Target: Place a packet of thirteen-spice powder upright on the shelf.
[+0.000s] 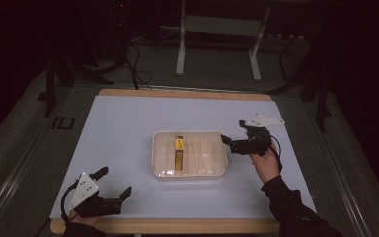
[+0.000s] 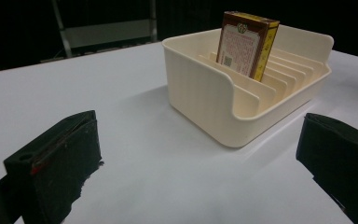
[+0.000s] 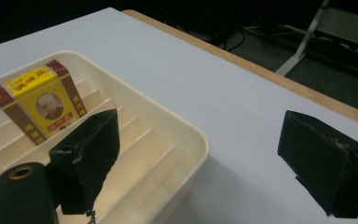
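Observation:
A cream slotted tray (image 1: 154,153) sits at the middle of the white table (image 1: 128,118). One yellow and brown box (image 1: 178,153) stands on edge in a slot toward the tray's left side. My right gripper (image 1: 233,131) is at the tray's right end and open. In the right gripper view, one jaw hangs over the tray's (image 3: 186,130) slots and the other over the table outside the rim, with the box (image 3: 39,105) farther in. My left gripper (image 1: 115,180) rests open near the front left corner. Its view faces the tray (image 2: 205,93) and the box (image 2: 247,44) from a distance.
The table has a wooden edge (image 1: 177,226) along the front and another along the back. Beyond the far edge, a metal stand (image 1: 217,34) and cables lie on the dark floor. A dark-sleeved forearm (image 1: 286,202) reaches in at the front right.

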### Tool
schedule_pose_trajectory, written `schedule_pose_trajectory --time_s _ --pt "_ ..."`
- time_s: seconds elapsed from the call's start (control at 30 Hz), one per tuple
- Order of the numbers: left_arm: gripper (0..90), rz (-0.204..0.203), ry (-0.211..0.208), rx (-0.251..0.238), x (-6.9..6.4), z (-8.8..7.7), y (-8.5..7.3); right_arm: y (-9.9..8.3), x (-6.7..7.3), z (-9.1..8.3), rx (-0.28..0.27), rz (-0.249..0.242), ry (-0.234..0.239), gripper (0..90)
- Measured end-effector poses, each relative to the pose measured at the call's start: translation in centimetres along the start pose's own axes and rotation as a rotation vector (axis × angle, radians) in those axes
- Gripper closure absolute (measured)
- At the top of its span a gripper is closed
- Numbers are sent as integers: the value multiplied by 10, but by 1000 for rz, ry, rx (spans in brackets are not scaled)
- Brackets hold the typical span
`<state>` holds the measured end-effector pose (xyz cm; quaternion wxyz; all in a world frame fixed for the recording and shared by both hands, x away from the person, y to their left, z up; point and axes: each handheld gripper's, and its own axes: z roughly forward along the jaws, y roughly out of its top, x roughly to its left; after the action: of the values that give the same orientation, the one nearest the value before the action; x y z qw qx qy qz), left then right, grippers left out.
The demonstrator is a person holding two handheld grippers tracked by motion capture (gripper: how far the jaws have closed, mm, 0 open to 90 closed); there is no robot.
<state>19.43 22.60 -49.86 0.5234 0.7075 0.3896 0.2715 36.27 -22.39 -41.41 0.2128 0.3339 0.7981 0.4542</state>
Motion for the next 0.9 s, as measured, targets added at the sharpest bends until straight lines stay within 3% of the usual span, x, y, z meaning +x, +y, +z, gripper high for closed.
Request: schedule_pose_trajectory --time_s 0.4,0.9 --pt "0 0 -1 0 0 0 0 -19 0 -25 -37 18 6 132" --pt "0 0 -5 1 -1 0 0 -56 13 -44 -34 27 -49 129"
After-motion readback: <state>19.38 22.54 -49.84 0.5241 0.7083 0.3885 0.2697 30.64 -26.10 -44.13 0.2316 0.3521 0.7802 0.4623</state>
